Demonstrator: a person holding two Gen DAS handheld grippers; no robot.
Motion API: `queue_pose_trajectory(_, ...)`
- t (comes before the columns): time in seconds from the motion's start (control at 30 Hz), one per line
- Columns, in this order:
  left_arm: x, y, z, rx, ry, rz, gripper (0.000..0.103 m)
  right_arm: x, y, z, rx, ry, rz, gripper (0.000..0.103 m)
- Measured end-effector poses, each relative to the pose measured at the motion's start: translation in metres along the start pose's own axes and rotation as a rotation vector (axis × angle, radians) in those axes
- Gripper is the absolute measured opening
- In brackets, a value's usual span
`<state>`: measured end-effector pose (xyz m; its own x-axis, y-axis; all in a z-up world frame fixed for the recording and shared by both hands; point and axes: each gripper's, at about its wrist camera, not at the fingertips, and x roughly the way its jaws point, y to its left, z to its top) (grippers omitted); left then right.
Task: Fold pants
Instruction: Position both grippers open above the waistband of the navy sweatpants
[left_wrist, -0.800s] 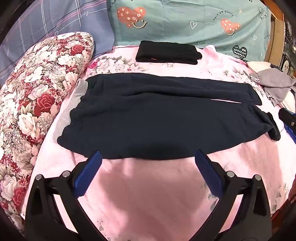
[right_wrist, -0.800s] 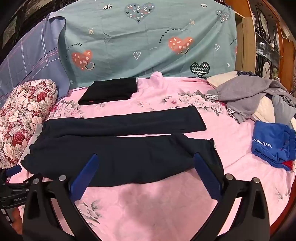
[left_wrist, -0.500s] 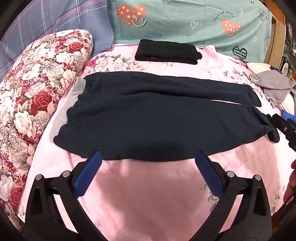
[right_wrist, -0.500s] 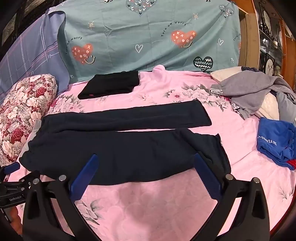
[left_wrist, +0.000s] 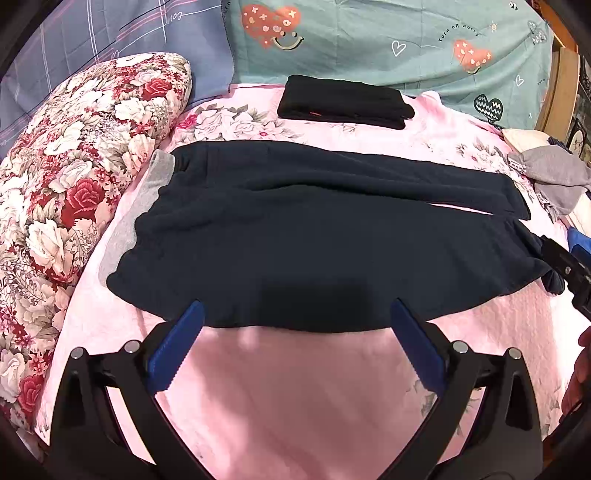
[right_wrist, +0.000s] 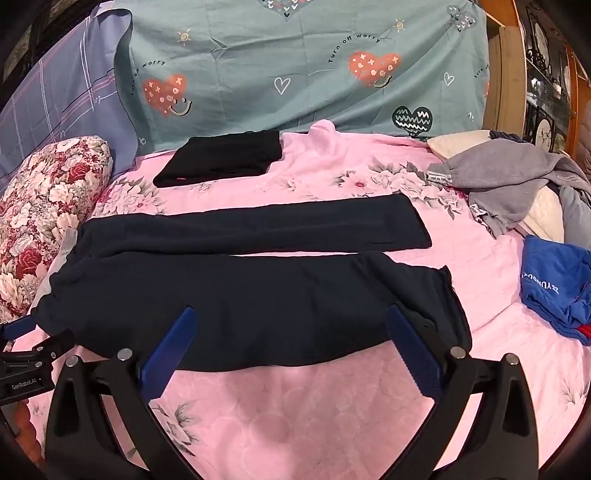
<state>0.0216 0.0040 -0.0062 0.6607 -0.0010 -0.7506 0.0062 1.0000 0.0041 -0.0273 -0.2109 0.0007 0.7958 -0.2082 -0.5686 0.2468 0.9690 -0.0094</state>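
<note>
From the left wrist camera, the left gripper hangs over the pink bedspread with its jaws spread wide and nothing between them; the blue pads sit right at the near edge of the dark pants. The pants lie flat across the bed, waistband to the left beside the floral pillow, the two legs running to the right with a thin strip of pink between them. A folded black garment rests farther back, near the teal heart-print sheet. At the right edge the right gripper shows by the hem of the nearer leg; contact cannot be judged.

Over to the right wrist camera: the right gripper is also wide apart and empty, fingertips over the near edge of the pants, close to the hem end. The left gripper peeks in at the left edge, near the waistband. A grey garment and a blue garment lie off to the right, apart from the pants.
</note>
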Motion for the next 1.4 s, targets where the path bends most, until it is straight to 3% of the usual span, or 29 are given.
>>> queue_pose_trajectory(1.4,0.0041,0.0090,-0.0062,-0.025,0.031,0.012,0.101,0.0016,0.0104,-0.0086,-0.023,0.027,0.030,0.102)
